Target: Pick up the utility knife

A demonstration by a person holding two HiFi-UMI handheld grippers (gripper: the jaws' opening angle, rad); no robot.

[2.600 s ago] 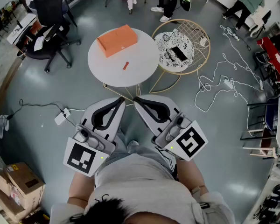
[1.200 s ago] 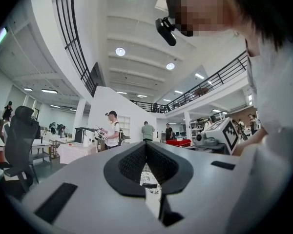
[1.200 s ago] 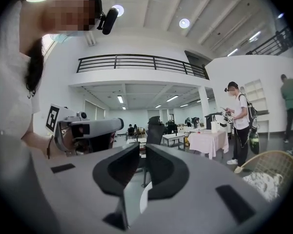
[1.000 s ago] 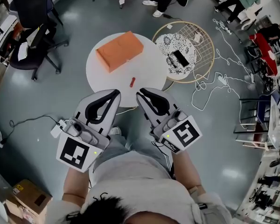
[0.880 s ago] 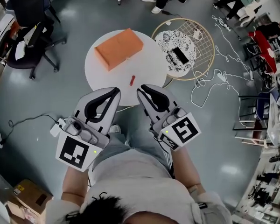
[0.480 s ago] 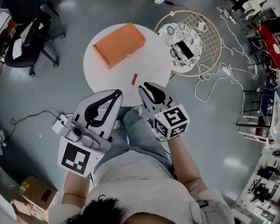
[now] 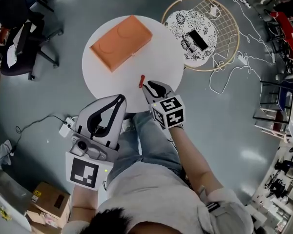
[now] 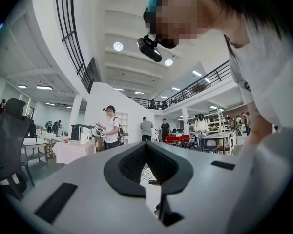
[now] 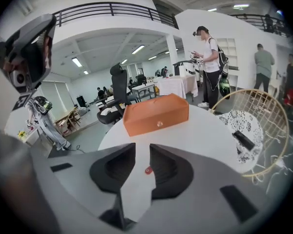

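Red utility knife (image 7: 141,81), orange box (image 7: 121,42), white table (image 7: 158,57)

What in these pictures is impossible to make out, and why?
Utility knife: right gripper view; the right gripper, jaws opening, gripping nothing, hides all but a red end.
Its blade: head view, too small.
Black object in the wire basket: head view, too small to identify.

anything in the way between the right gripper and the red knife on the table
Nothing visible. The utility knife lies alone on the bare white table, just ahead of the right gripper, whose jaws are opening with nothing between them. The orange box sits farther back, off the path.
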